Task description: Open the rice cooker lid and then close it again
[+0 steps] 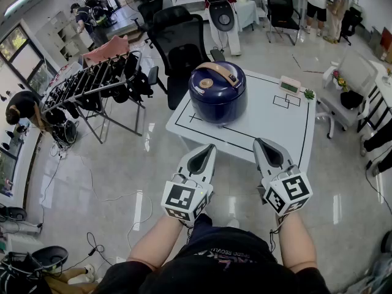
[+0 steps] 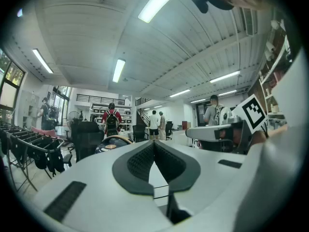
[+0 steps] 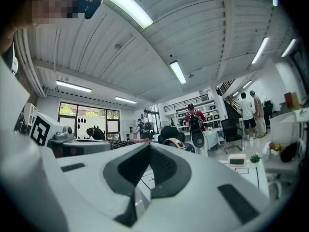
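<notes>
A dark blue rice cooker [image 1: 217,92] with a tan handle stands on the white table [image 1: 257,124], lid down. My left gripper [image 1: 211,147] and right gripper [image 1: 260,142] hover side by side just short of the table's near edge, both shut and empty, pointing level toward the cooker. In the left gripper view the cooker's top [image 2: 112,144] peeks over the shut jaws, and my left gripper [image 2: 154,144] holds nothing. In the right gripper view the cooker [image 3: 176,144] shows beyond my right gripper [image 3: 149,148].
A small digital clock [image 1: 290,86] and a little plant [image 1: 309,94] sit at the table's far right. A black office chair [image 1: 184,51] stands behind the table, a clothes rack [image 1: 92,84] to the left. Several people stand in the background.
</notes>
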Demonstrator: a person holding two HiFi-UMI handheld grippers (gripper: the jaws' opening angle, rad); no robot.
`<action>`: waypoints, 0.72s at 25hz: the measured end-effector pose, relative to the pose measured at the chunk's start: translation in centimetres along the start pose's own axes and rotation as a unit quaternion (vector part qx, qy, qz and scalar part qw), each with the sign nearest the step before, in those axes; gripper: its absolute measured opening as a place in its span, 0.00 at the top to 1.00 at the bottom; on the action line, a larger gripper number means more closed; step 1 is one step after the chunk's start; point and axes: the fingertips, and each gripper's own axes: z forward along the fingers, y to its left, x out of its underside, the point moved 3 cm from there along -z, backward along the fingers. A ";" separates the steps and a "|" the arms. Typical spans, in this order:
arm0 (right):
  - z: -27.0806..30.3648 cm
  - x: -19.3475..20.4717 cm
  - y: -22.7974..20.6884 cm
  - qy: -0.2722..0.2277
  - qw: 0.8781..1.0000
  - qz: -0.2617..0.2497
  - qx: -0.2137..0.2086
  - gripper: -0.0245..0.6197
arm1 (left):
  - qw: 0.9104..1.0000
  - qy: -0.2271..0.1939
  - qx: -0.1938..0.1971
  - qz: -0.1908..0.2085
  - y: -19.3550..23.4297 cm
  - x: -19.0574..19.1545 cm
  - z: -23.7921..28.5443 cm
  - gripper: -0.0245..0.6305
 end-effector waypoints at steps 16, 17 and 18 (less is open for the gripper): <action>0.2 -1.4 0.1 -0.024 1.000 0.002 -0.013 0.94 | 1.000 -0.014 -0.010 0.021 0.4 -1.4 0.0 0.90; 0.3 -1.4 0.1 -0.024 1.000 0.000 -0.015 0.90 | 1.000 -0.014 -0.005 0.024 0.3 -1.4 0.2 0.84; 0.4 -1.5 0.0 -0.026 1.000 -0.002 -0.016 0.83 | 0.999 -0.014 -0.002 0.029 0.3 -1.5 0.5 0.70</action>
